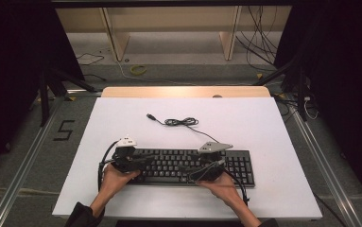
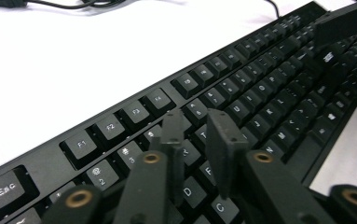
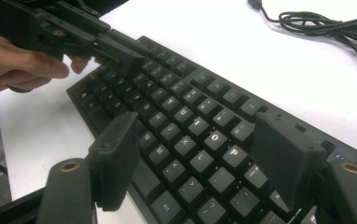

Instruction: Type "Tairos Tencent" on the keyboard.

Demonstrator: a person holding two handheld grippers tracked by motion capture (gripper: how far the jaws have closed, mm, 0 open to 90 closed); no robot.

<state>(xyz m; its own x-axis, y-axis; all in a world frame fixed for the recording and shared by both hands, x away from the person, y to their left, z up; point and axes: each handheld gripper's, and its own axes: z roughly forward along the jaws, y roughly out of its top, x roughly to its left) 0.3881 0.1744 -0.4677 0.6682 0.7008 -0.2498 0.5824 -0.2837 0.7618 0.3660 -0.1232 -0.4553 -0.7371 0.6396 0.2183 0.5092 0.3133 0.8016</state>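
Both my grippers hover over the keyboard [image 1: 193, 165], left gripper [image 2: 199, 126] jaws narrowly parted, right gripper [image 3: 199, 154] jaws wide, nothing held; next, probably press a key.

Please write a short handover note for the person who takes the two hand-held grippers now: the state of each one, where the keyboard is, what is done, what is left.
Left hand-held gripper: jaws a little apart, nothing between them, over the keys at the left part of the black keyboard.
Right hand-held gripper: jaws wide open, over the right letter keys, nothing held.
Keyboard: flat on the white table, near the person's edge. Its cable lies coiled behind it, plug free on the table.
Done: both grippers placed over the keys.
Left: probably pressing keys or moving the keyboard; neither gripper grips it. Whether a jaw tip touches a key, I cannot tell.
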